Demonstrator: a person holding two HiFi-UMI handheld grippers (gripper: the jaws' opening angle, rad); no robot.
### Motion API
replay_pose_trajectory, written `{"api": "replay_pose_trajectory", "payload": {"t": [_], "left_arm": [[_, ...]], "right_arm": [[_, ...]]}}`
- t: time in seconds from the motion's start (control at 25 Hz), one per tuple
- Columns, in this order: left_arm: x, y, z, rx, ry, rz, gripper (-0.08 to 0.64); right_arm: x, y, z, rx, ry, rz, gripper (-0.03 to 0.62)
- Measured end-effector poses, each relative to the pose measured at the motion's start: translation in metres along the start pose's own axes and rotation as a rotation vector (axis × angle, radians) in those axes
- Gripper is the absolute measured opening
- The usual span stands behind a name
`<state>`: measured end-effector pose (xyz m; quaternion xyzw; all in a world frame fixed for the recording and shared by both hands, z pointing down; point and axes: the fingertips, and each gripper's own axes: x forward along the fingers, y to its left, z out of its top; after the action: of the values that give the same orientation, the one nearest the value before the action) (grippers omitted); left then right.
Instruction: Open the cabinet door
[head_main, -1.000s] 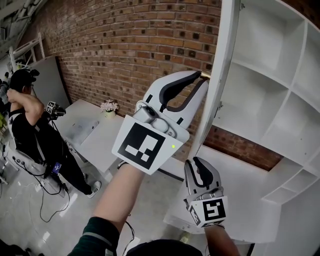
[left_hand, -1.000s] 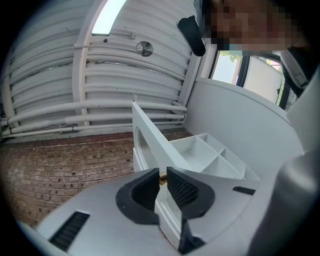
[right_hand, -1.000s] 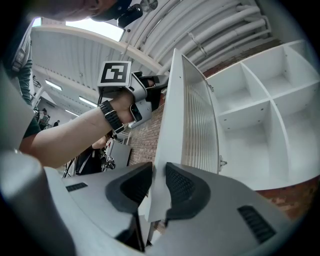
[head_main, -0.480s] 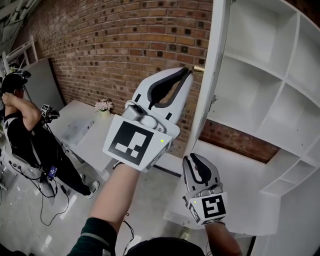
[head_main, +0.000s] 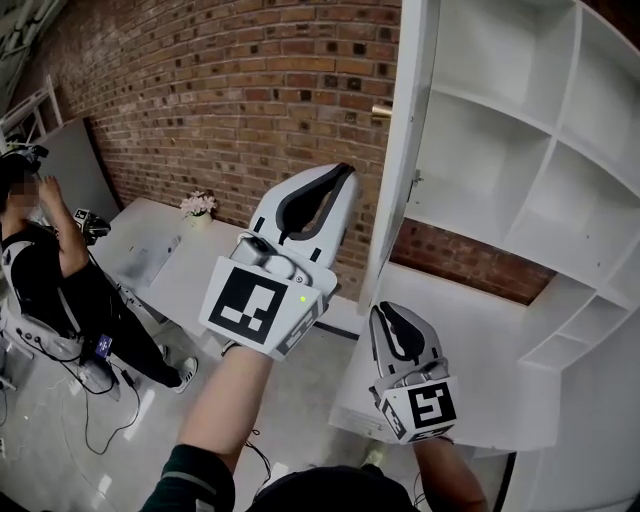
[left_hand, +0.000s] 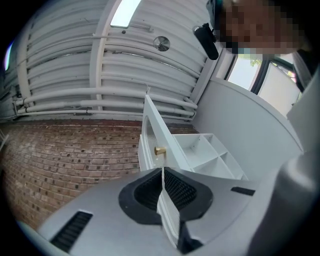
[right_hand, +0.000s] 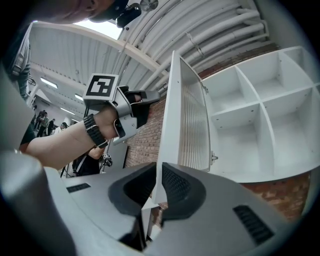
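Note:
The white cabinet door (head_main: 400, 150) stands open, edge-on in the head view, with its brass knob (head_main: 382, 110) on the side facing the brick wall. Behind it lie bare white shelves (head_main: 500, 150). My left gripper (head_main: 335, 175) is shut on nothing, below and left of the knob and apart from it. In the left gripper view the knob (left_hand: 160, 150) sits just beyond the gripper (left_hand: 162, 175), on the door (left_hand: 151, 125). Lower down, my right gripper (head_main: 395, 315) is shut, empty, near the door's bottom edge. The right gripper view looks past that gripper (right_hand: 159, 175) up the door (right_hand: 182, 120).
A brick wall (head_main: 250, 90) runs behind the door. White tables (head_main: 190, 270) with a small flower pot (head_main: 197, 205) stand at the left. A person (head_main: 40, 260) in black stands at the far left. The cabinet rests on a white surface (head_main: 480, 370).
My left gripper has come off the knob and dropped down and left. The door now stands more edge-on to me. My right gripper has hardly moved.

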<state>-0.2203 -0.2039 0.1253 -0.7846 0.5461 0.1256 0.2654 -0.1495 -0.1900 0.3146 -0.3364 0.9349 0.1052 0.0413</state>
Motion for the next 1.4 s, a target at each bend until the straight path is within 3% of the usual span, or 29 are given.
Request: {"api": "replay_pose_trajectory", "payload": {"t": [0.44,0.8,1.12,1.4], "left_arm": [[-0.061,-0.023,-0.082,-0.152,0.178,0.02,0.017],[-0.104,-0.04,-0.122,-0.237,0.274,0.047,0.014],[-0.132,-0.06,-0.165,-0.289,0.422,0.063,0.006],[-0.141,-0.07,-0.18,-0.307,0.455,0.059,0.006]], "right_arm": [[-0.015,-0.004,-0.029,0.018,0.054,-0.028,0.023],[-0.024,0.002,-0.05,0.057,0.091,-0.048,0.02],[-0.032,-0.013,-0.063,0.096,0.107,-0.087,0.011],[-0.033,-0.019,-0.069,0.113,0.13,-0.077,0.005]]}}
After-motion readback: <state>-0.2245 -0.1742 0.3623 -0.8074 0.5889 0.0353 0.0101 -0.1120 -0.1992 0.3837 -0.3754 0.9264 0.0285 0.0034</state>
